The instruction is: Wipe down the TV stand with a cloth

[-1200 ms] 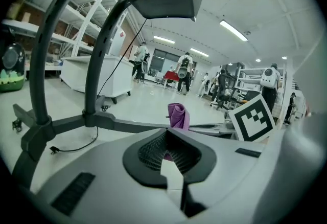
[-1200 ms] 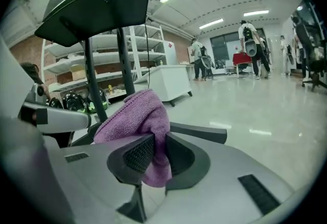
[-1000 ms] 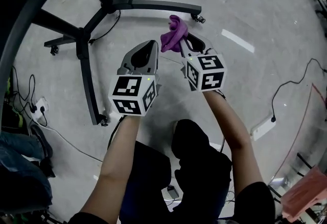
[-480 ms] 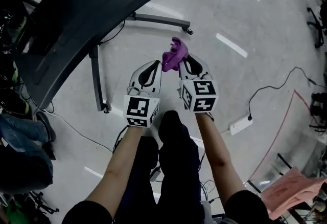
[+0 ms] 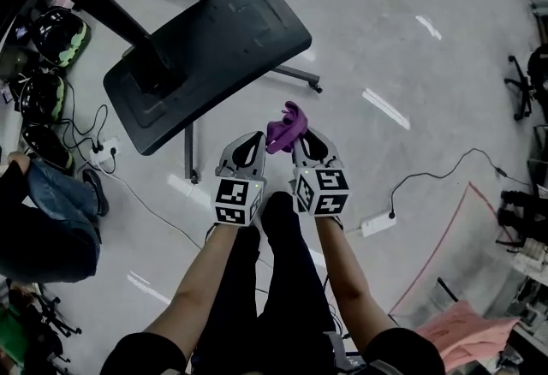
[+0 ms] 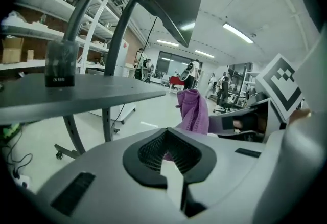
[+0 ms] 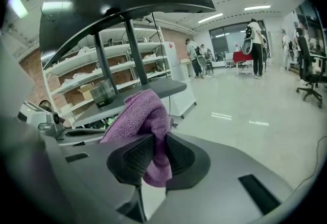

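Cloth (image 5: 288, 125), purple and bunched, sits at the centre of the head view, clamped between the jaws of the right tool (image 5: 300, 138). The right gripper view shows both pads pinching a fold, with most of the fabric standing up above them and a short tail hanging below. Just to its left in the frame, the left tool (image 5: 248, 146) has its jaws closed together on nothing. Both hang over bare floor (image 5: 445, 91), short of the TV stand (image 5: 214, 44). Its dark flat shelf fills the upper left of the frame, with a post (image 5: 145, 48) rising from its far part. Wiping has, I judge, not begun: the cloth touches nothing. To approach well, keep the pinch firm and carry the cloth toward the upper left, over the shelf's near rim. Tip the tool so the loose bunch meets the shelf before the jaws do, then sweep in overlapping passes, working round the post's foot.
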